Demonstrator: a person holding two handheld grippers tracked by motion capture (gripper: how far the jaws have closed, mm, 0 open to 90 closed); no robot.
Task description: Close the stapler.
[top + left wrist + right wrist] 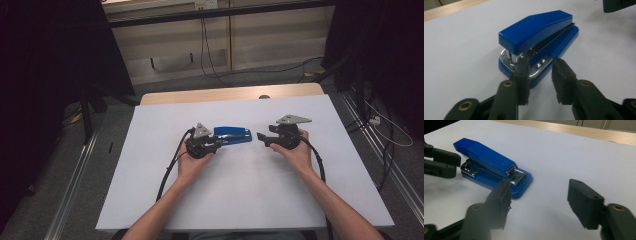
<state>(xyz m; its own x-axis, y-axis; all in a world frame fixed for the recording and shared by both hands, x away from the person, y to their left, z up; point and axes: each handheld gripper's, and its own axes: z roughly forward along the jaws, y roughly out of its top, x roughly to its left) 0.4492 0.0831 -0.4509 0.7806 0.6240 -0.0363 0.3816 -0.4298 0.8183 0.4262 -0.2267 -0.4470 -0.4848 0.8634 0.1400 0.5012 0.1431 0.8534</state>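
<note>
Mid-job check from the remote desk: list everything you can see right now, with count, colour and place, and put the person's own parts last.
Blue plastic stapler with chrome metal insert: one, blue, lying flat on the white sheet between the two grippers, nearer the left one.
White sheet covering the table: one, white, spread over most of the tabletop.
Light wooden table: one, pale wood, its far edge shows beyond the white sheet.
Black cables on the floor: several, black, behind the table.
Left gripper: one, black, jaws open at the stapler's end, one jaw tip right against it.
Right gripper: one, black, jaws open, apart from the stapler.
Person's forearms: two, entering from the bottom of the high view.
</note>
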